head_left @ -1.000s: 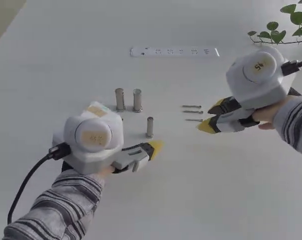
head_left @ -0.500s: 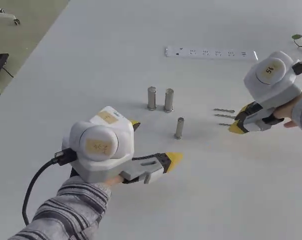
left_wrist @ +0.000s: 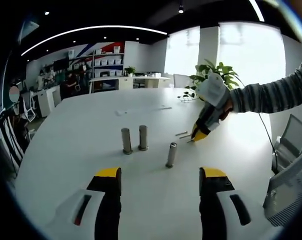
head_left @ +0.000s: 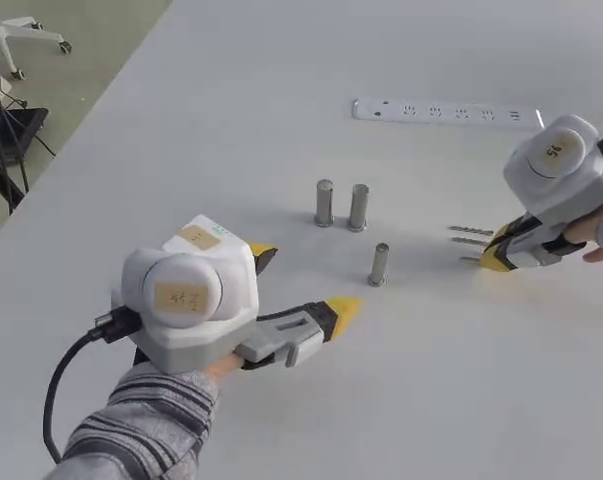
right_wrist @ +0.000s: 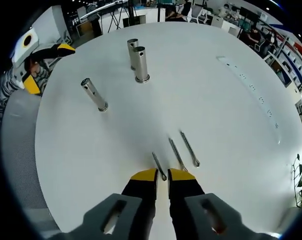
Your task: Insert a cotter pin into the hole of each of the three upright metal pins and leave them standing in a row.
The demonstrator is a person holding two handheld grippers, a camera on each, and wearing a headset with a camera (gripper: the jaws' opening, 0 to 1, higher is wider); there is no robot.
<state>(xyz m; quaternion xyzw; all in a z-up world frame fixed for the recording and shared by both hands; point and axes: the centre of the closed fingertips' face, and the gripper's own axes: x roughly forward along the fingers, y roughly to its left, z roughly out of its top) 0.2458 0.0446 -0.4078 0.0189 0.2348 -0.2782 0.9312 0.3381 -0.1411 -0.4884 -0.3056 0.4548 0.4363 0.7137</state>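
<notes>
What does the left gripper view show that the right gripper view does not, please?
Left gripper view: the right gripper from outside, held out on a striped sleeve, with bright windows behind. Right gripper view: the left gripper from outside, and the right one's jaws nearly together at a thin metal cotter pin; whether they grip it, I cannot tell. Both: three upright grey metal pins, the three cotter pins, the white table.

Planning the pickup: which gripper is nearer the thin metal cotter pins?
Right. The right gripper sits at the thin metal cotter pins; the left gripper hangs beyond the upright metal pins.
</notes>
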